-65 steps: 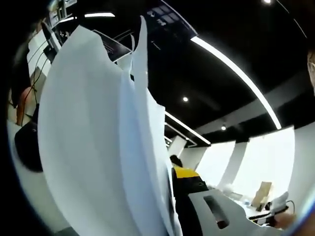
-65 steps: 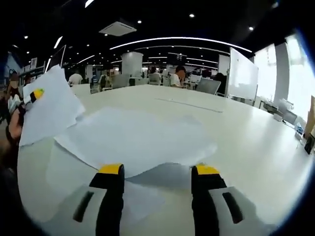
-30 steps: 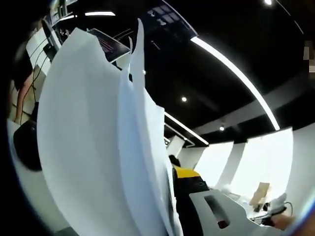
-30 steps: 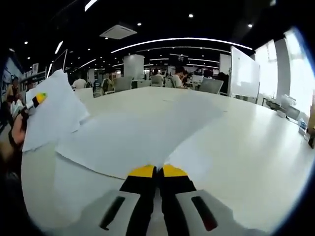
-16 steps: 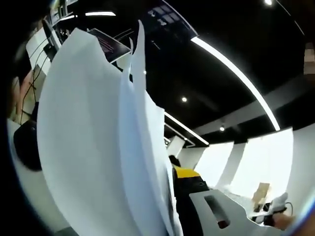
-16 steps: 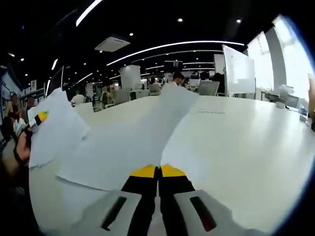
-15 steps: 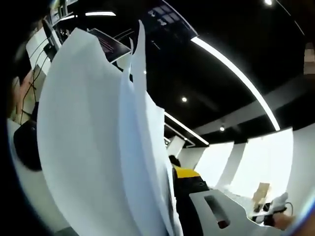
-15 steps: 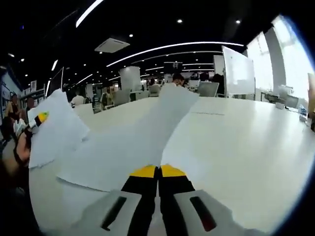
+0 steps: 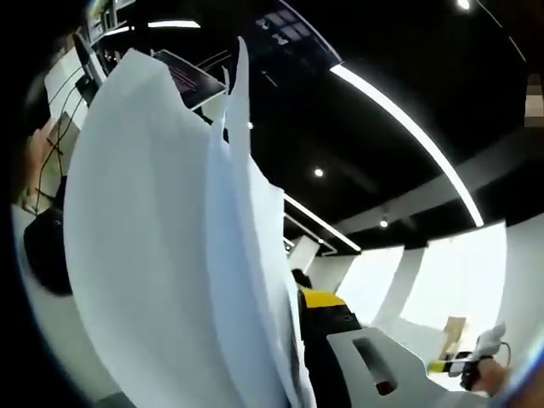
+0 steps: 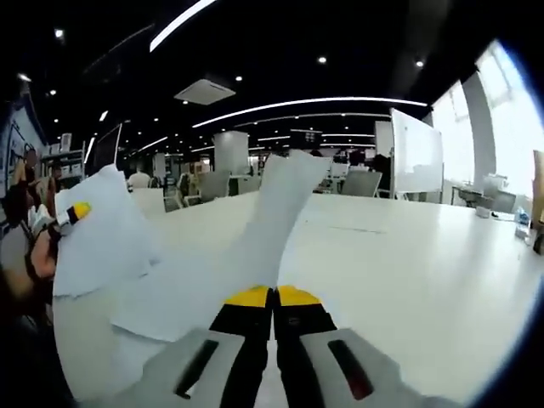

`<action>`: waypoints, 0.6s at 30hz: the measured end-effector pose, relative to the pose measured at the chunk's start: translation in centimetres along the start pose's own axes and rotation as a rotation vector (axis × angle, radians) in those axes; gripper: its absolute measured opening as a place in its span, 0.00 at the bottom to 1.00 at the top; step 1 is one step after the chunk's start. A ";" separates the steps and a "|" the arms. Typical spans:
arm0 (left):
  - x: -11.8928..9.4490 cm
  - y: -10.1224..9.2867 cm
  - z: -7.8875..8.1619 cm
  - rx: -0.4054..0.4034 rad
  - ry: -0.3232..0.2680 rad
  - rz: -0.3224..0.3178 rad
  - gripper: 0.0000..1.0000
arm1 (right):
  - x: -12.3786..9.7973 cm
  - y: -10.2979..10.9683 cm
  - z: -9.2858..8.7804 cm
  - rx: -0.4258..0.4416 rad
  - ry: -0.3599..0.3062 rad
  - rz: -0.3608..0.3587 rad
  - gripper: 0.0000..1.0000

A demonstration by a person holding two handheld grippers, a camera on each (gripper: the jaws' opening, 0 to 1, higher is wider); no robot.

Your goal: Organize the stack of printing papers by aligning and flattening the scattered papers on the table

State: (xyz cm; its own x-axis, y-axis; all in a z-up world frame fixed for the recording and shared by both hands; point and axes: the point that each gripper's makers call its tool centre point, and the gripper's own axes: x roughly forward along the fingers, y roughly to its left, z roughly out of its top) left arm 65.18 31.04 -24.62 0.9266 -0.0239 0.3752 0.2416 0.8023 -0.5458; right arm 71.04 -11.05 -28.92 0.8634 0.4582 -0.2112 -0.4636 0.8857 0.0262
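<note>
In the left gripper view my left gripper (image 9: 299,310) is shut on a sheaf of white papers (image 9: 161,246) that stands upright. One yellow-tipped jaw shows to the right of the sheaf and the other is hidden behind it. In the right gripper view my right gripper (image 10: 272,296) is shut on the near edge of a single white sheet (image 10: 280,204), which curls up off the table (image 10: 408,272). More sheets (image 10: 161,306) lie flat under it. At the left of that view the left gripper (image 10: 72,212) holds up its sheaf (image 10: 106,234).
A person's hand (image 10: 38,255) holds the left gripper at the table's left edge. A whiteboard (image 10: 416,149) stands at the far right, with chairs (image 10: 361,183) and seated people behind the table's far edge. The table's right half is bare.
My right gripper went from open to shut on a sheet's edge and has lifted it, so the sheet now curls upward. The left gripper and its sheaf stayed still.
</note>
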 end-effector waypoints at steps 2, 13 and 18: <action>0.0 0.0 0.0 0.000 0.001 -0.001 0.10 | -0.1 0.1 0.5 -0.008 -0.007 0.005 0.00; 0.0 -0.3 -0.2 -0.004 0.005 -0.006 0.10 | -1.3 1.7 4.6 0.170 -0.104 0.203 0.00; 0.0 -0.3 -0.3 -0.006 0.005 -0.006 0.10 | -1.5 2.4 4.8 0.207 -0.081 0.261 0.00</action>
State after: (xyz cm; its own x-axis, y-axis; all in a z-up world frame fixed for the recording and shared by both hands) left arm 65.20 30.63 -24.62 0.9265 -0.0322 0.3748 0.2493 0.7986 -0.5478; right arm 69.62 -9.28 -23.91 0.7376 0.6688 -0.0929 -0.6281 0.7302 0.2690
